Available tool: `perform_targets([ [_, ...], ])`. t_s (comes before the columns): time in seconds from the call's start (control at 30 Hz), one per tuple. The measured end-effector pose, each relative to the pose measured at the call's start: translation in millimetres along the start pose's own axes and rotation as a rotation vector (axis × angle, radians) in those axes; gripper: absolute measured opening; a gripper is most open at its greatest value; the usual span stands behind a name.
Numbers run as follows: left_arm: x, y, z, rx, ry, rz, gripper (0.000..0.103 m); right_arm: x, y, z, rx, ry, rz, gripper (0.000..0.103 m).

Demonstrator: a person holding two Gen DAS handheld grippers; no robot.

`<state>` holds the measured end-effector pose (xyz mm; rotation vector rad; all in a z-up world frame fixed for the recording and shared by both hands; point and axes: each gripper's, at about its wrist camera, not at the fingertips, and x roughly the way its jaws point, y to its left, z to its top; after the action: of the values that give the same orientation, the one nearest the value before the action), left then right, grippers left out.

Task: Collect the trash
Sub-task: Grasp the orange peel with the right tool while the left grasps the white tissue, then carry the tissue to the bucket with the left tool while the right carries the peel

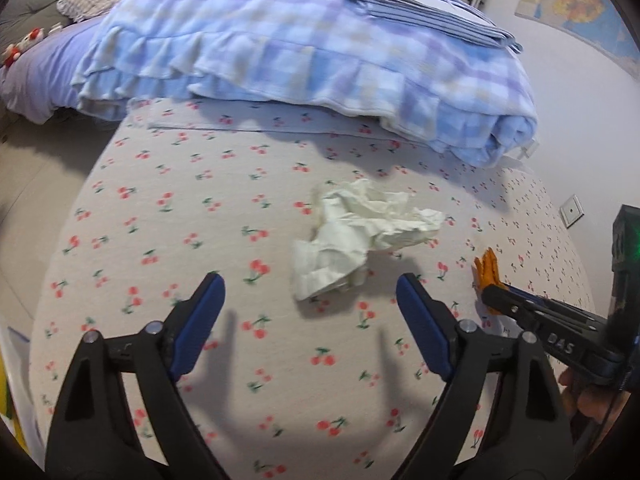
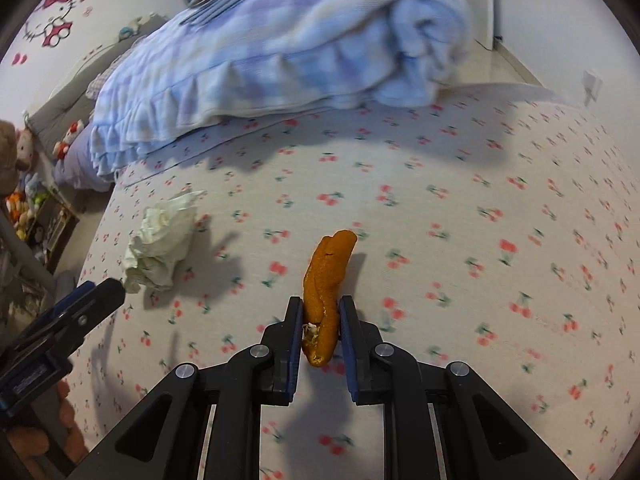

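Right gripper (image 2: pixel 320 312) clamped on orange peel (image 2: pixel 326 280) (lifted off the sheet (image 2: pixel 480 200)); left gripper (image 1: pixel 310 284) jaws apart, tissue (image 1: pixel 360 228) at 12 o'clock.

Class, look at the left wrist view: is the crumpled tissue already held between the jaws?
No: the tissue lies on the sheet beyond the open left hand-held gripper.

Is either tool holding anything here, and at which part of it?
The right tool pinches the orange peel near its lower end. The left tool is open and empty, with the crumpled tissue just ahead.
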<state>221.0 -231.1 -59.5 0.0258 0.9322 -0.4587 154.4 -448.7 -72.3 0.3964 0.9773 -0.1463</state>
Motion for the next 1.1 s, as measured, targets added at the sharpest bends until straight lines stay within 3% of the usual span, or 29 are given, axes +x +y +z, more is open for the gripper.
perform_targets([
  [0.17, 17, -25, 1, 0.098, 0.001, -0.005, 0.071, -19, -28, -8, 0.020, -0.001, -0.004, 0.019],
  [0.27, 25, -32, -1, 0.130, 0.010, 0.003, 0.050, -30, -42, -12, 0.022, -0.003, -0.007, 0.019],
  [0.33, 26, -32, -3, 0.120, 0.015, -0.005, 0.029, -32, -44, -15, 0.022, -0.003, -0.007, 0.019],
  [0.37, 25, -31, -4, 0.114, 0.010, -0.008, 0.027, -33, -45, -15, 0.021, -0.003, -0.008, 0.019],
  [0.53, 11, -22, -6, 0.043, -0.012, -0.045, 0.023, -45, -48, -21, 0.008, -0.007, -0.007, 0.019],
  [1.1, -61, 2, -32, 0.019, -0.025, -0.043, 0.021, -94, -17, -41, -0.068, -0.041, 0.031, 0.019],
])
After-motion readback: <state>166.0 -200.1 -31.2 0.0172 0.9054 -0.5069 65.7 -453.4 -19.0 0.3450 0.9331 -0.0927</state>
